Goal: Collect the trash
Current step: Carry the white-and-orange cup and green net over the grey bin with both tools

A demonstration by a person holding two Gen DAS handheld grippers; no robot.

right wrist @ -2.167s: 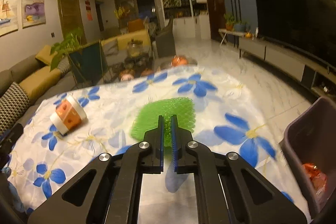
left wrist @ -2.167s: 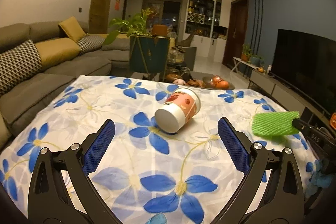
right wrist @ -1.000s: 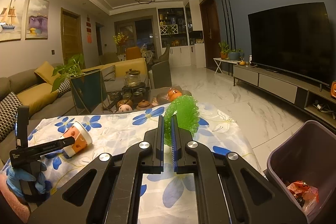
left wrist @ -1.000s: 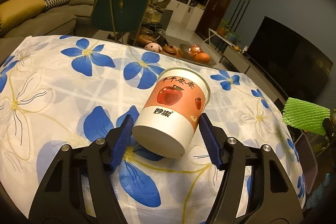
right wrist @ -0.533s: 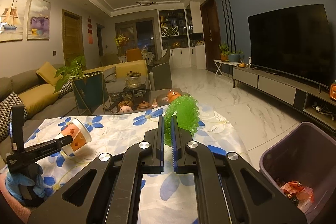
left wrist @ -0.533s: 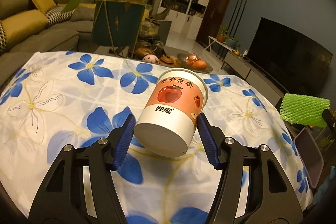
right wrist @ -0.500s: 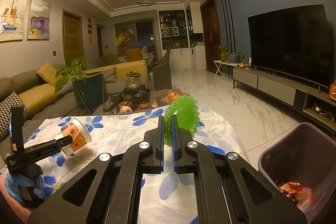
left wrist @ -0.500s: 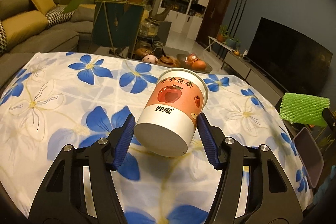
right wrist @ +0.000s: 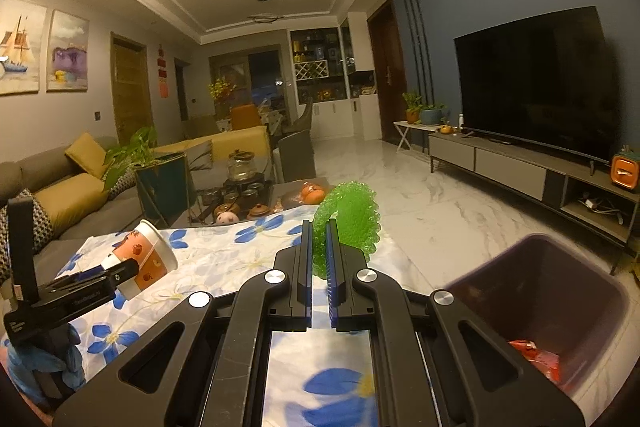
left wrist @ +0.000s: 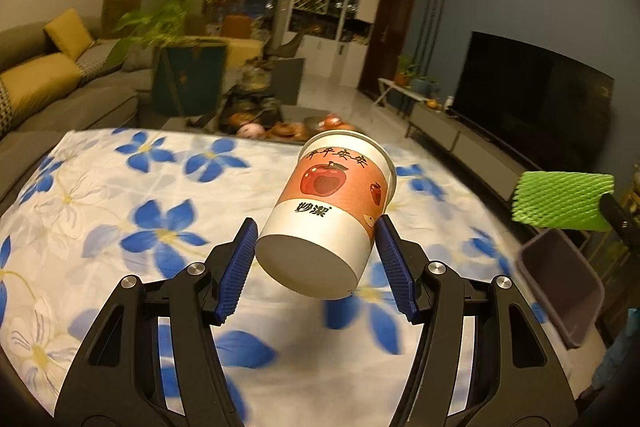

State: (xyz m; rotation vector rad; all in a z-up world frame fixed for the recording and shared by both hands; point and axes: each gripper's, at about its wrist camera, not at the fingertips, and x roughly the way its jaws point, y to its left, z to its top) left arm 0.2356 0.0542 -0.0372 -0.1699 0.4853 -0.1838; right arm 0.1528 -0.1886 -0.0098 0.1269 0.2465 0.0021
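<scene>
Trash is mid-carry: left gripper (left wrist: 316, 263) clamps the white apple-printed paper cup (left wrist: 328, 215), right gripper (right wrist: 319, 267) pinches green foam netting (right wrist: 348, 215); next, the purple plastic bin (right wrist: 560, 291) at four o'clock.

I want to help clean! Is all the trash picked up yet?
Almost. Some red trash already lies in the bin. The left gripper holds the paper cup off the table; the right gripper pinches the green foam net. Both must still go into the bin.
</scene>
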